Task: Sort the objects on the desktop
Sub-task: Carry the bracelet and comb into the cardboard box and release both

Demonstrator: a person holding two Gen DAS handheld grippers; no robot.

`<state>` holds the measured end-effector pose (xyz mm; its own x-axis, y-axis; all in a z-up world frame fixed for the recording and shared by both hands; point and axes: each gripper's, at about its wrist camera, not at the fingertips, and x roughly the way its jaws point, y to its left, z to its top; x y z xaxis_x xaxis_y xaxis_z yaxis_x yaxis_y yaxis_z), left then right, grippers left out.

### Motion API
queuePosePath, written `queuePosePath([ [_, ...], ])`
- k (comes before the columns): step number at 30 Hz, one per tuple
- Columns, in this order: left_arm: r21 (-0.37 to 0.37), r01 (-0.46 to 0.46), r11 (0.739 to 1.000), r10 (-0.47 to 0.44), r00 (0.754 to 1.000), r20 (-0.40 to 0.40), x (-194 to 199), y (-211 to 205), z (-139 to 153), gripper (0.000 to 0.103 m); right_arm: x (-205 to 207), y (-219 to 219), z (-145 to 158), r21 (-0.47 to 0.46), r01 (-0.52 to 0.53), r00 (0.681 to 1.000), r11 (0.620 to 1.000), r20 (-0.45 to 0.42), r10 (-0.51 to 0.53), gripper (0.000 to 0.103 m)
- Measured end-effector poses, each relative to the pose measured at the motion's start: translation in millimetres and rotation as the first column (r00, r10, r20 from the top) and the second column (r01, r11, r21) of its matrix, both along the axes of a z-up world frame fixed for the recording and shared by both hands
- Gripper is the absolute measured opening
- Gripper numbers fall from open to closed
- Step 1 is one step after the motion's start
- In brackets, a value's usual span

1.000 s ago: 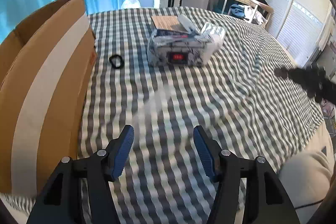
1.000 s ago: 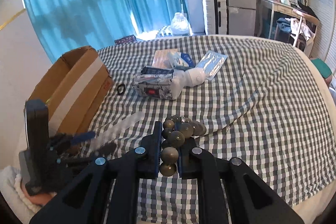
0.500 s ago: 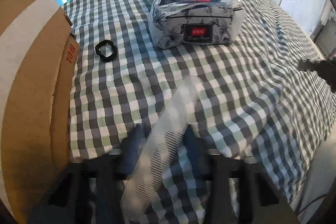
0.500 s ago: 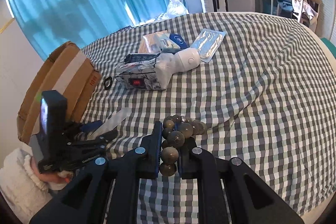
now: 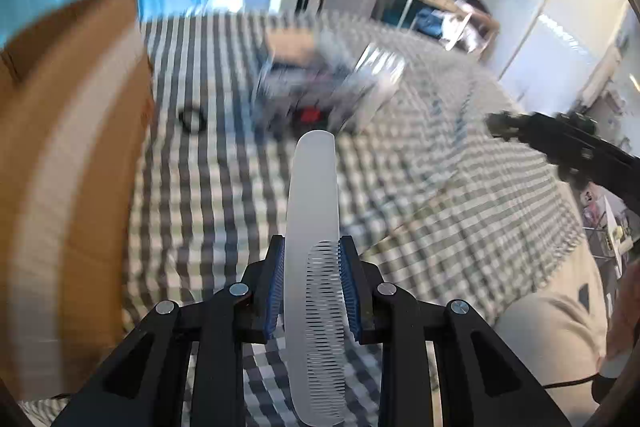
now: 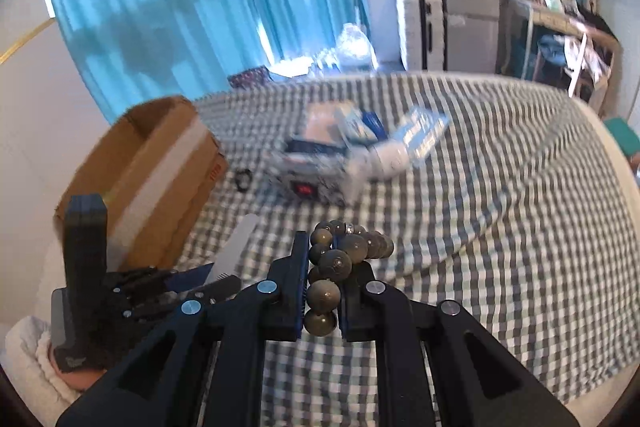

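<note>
The left gripper (image 5: pixel 311 285) has its jaws drawn in narrow — they have just been closing — and the blue pads (image 5: pixel 275 287) now press on both sides of a pale translucent comb (image 5: pixel 314 227). The comb sticks out forward between the fingers, its teeth lying within the jaws and its plain rounded end lifted clear above the checked bedspread (image 5: pixel 420 211). The right gripper (image 6: pixel 322 281) is almost fully closed on a string of dark round beads (image 6: pixel 334 263); part of the string bunches up above the fingertips, one bead hangs below. Both grippers hover over the near edge of the bed. At the left edge stands an open cardboard box (image 6: pixel 148 171) — the comb is near it in the right wrist view
</note>
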<state>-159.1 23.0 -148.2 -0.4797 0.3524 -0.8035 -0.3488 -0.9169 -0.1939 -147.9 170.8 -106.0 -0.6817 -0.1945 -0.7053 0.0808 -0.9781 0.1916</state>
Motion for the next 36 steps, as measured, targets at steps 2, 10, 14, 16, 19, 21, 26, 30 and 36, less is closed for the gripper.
queuePosePath([
  [2,0.032,-0.001,0.999,0.002,0.999,-0.039,2,-7,27,0.027,6,-11,19,0.015,-0.019,0.999,1.0,-0.034,0.02,0.012],
  [10,0.121,-0.066,0.99,0.085,0.984,-0.159,5,-74,119,0.027,18,-81,78,0.083,-0.117,0.981,0.99,-0.147,0.128,0.012],
  [14,0.087,-0.125,0.988,0.14,0.97,-0.198,-3,-120,143,0.027,6,-125,97,0.107,-0.197,0.959,0.975,-0.184,0.214,0.011],
  [16,0.062,-0.153,0.986,0.162,0.965,-0.208,-8,-139,146,0.027,-5,-149,101,0.087,-0.245,0.947,0.966,-0.191,0.257,0.012],
  [19,0.04,-0.2,0.979,0.204,0.958,-0.201,-16,-174,143,0.027,-25,-177,103,0.054,-0.313,0.93,0.948,-0.187,0.317,0.011],
  [21,0.023,-0.23,0.973,0.23,0.956,-0.181,-27,-190,132,0.027,-41,-198,99,0.062,-0.342,0.921,0.938,-0.176,0.347,0.011],
  [26,0.015,-0.277,0.961,0.277,0.954,-0.117,-56,-220,100,0.027,-82,-233,79,0.04,-0.383,0.913,0.923,-0.139,0.385,0.012],
  [30,-0.008,-0.289,0.957,0.287,0.954,-0.093,-73,-225,83,0.03,-109,-243,71,0.003,-0.378,0.919,0.926,-0.118,0.375,0.032],
  [36,-0.03,-0.329,0.944,0.323,0.938,-0.127,-74,-224,76,0.089,-115,-223,83,-0.037,-0.318,0.937,0.947,-0.166,0.308,0.062],
])
